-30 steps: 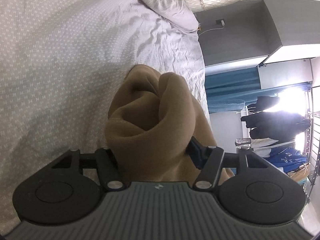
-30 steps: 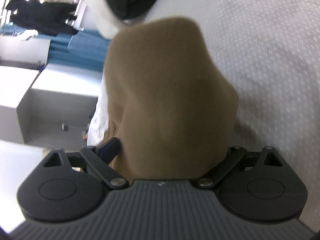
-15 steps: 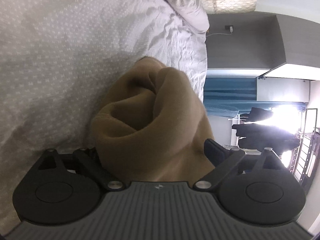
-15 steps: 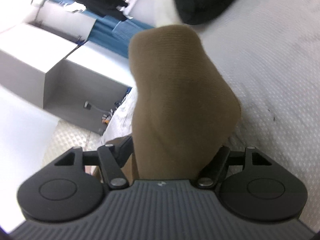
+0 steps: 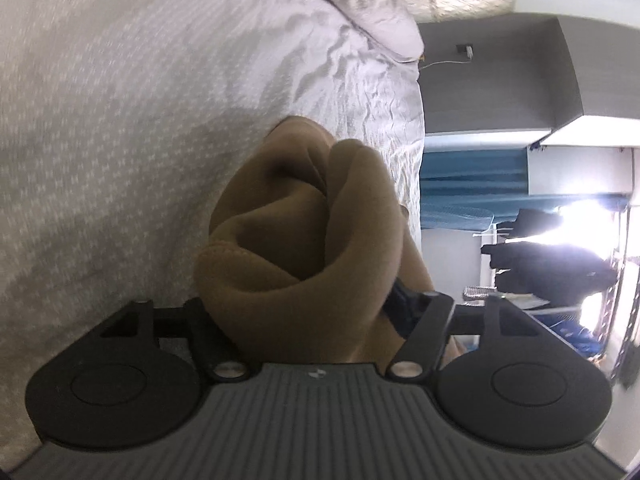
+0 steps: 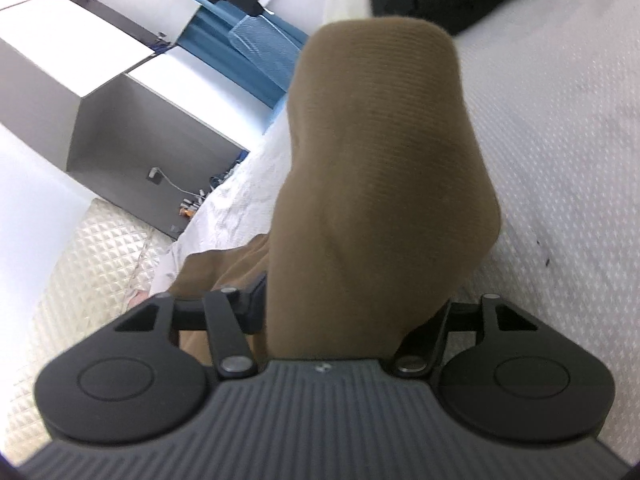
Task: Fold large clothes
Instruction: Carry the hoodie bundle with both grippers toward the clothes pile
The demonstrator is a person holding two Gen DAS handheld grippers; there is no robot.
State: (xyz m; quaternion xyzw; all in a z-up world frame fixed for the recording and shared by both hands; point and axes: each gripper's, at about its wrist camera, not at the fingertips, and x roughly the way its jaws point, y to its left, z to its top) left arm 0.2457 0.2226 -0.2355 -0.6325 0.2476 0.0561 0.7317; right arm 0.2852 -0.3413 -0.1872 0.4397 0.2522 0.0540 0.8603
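Left wrist view: the left gripper (image 5: 310,300) sits at the lower centre of the frame. Its jaws are closing, and a bunched fold of the brown garment (image 5: 304,232) fills the gap between them, pressed from both sides. The fabric rises toward the frame centre above the white patterned bedsheet (image 5: 120,120). A pillow (image 5: 360,4) lies at the upper centre. Dark clothes (image 5: 548,264) hang at the right edge.

Right wrist view: the right gripper (image 6: 344,312) occupies the lower centre. Its jaws are closing on a thick fold of the brown garment (image 6: 380,168), which extends up to the upper centre. Bedsheet (image 6: 560,140) fills the right side.
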